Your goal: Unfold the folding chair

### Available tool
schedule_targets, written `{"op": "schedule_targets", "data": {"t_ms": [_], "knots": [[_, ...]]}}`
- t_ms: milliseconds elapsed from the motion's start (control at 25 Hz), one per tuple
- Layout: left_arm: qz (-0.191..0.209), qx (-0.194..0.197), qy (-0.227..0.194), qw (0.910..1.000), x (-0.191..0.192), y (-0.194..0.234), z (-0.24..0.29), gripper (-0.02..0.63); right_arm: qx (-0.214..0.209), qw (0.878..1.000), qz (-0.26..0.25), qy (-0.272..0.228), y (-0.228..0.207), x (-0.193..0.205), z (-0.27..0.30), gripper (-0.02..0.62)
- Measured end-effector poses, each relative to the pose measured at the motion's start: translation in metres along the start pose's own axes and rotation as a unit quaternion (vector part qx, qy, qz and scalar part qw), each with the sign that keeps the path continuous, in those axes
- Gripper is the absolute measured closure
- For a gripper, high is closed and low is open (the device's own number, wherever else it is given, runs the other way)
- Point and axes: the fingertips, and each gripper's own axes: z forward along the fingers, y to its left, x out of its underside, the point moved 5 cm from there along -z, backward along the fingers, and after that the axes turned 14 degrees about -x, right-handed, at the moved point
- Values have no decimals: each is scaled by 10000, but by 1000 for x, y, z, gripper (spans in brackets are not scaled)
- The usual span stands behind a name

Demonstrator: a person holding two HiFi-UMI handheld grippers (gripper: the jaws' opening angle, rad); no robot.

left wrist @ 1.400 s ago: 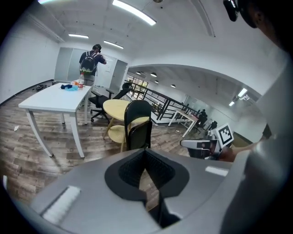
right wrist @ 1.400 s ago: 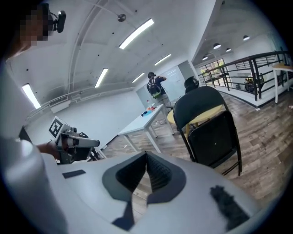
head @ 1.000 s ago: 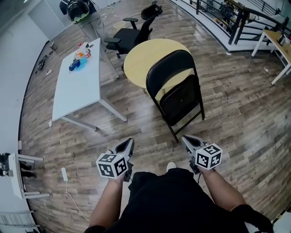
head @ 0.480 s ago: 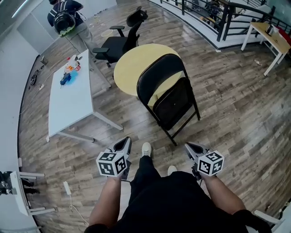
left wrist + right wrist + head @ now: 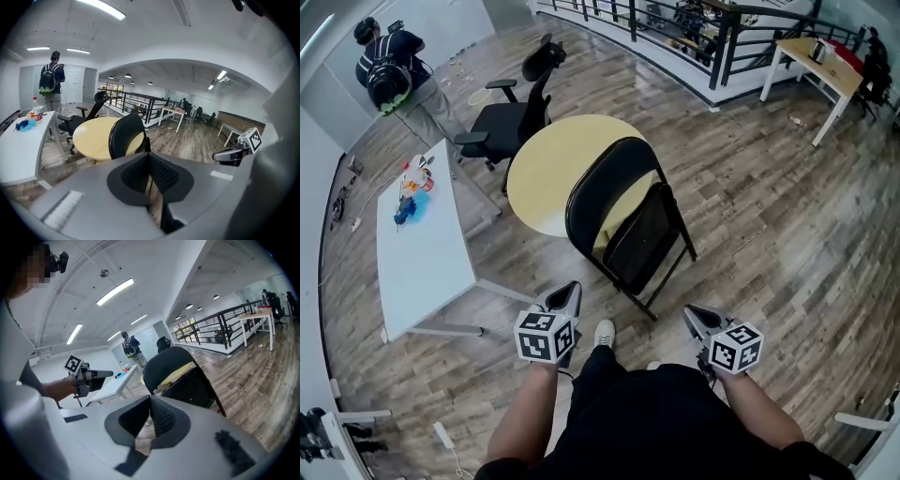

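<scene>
Black folding chair [image 5: 623, 220] is seen folded by round table [image 5: 546, 178] | left gripper [image 5: 567, 292] closed, empty | right gripper [image 5: 695, 315] closed, empty

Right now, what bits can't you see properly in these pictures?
Folding chair: in the left gripper view, its seat and legs hide behind the left gripper itself.
Round table: in the head view, the chair's backrest covers part of it.
Little things on the white table: head view, too small to name.
</scene>
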Motion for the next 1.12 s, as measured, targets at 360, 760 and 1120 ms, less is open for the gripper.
{"op": "schedule_targets", "data": {"t_ms": [360,760,1120], "knots": [[400,188,6,9990,-60,61,82,588,667,9974,81,-277,-10,-42,43,589],[770,376,198,9961,-104,93,182,482,1432,9887,237,-385,-9,-55,64,589],[997,689,490,9914,-110,103,261,438,2170,9722,508,-722,-5,-52,64,589]]}}
